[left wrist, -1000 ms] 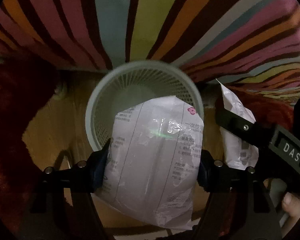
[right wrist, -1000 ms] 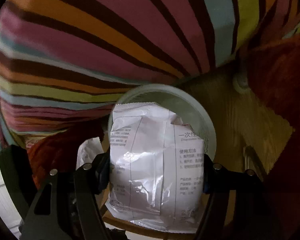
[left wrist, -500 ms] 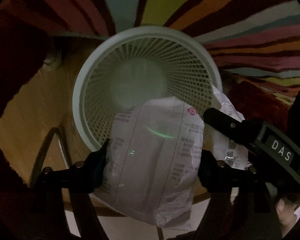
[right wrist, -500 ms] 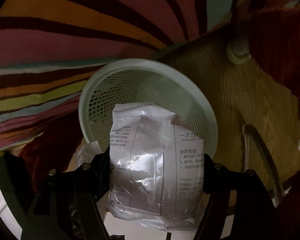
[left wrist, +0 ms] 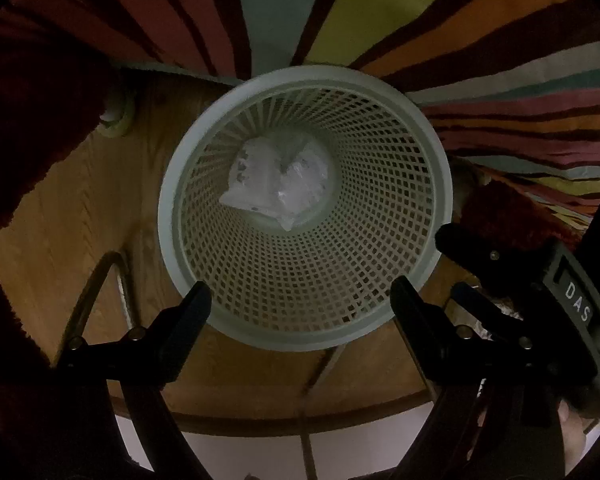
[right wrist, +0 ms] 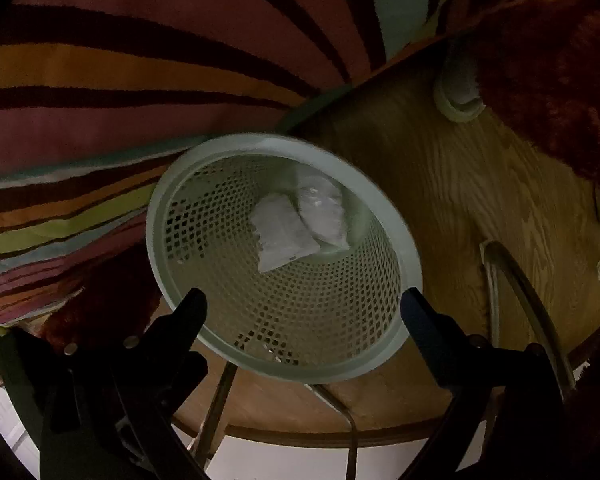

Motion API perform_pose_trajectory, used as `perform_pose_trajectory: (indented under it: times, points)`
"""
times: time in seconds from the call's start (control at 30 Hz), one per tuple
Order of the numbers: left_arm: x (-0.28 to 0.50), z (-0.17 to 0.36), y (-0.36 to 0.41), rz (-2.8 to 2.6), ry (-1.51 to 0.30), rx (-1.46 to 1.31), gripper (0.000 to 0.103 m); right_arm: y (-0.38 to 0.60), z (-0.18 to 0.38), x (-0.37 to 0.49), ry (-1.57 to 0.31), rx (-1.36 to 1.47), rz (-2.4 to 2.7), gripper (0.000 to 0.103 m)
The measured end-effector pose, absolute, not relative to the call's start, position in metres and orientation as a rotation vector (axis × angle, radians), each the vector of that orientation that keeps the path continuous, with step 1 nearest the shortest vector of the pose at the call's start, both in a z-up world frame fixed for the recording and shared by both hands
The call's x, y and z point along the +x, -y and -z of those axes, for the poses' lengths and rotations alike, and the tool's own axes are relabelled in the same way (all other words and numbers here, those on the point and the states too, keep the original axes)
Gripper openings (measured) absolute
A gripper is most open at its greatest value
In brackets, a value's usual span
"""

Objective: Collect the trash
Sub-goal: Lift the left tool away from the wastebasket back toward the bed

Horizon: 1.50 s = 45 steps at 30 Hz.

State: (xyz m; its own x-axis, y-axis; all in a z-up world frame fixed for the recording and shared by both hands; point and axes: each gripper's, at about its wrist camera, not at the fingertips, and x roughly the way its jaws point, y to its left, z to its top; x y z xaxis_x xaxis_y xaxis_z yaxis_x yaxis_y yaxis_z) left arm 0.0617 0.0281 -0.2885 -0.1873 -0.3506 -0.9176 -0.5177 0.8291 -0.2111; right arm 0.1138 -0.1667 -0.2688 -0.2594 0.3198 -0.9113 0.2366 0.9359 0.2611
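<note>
Packets of white plastic lie at the bottom of the pale mesh basket, well below both our claws. We count two in the right wrist view, side by side and overlapping. Our left claw hangs over the near rim of the basket with its jaws wide; they have just been opening and nothing is between them. Our right claw stands the same way above the near rim, jaws spread wide after just opening, also empty. In the left wrist view the right claw shows just to the right of the left one. The basket sits on a wooden surface, with a striped rug beyond it and dark red fuzzy fabric at the side.
</note>
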Motion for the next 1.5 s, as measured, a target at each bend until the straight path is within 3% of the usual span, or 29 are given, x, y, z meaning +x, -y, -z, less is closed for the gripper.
perform_pose_trajectory:
  times: [0.8, 1.1, 1.5]
  points:
    - [0.053, 0.233, -0.048, -0.203, -1.573, -0.646, 0.088, 0.189, 0.222, 0.108, -1.677, 0.498, -0.127, 0.093]
    - [0.054, 0.187, -0.049, -0.200, -1.413, -0.543, 0.088, 0.175, 0.162, 0.108, -1.433, 0.393, -0.265, 0.095]
    - [0.062, 0.092, -0.051, -0.212, -1.048, -0.307, 0.088, 0.171, 0.052, 0.116, -0.931, 0.094, -0.310, 0.095]
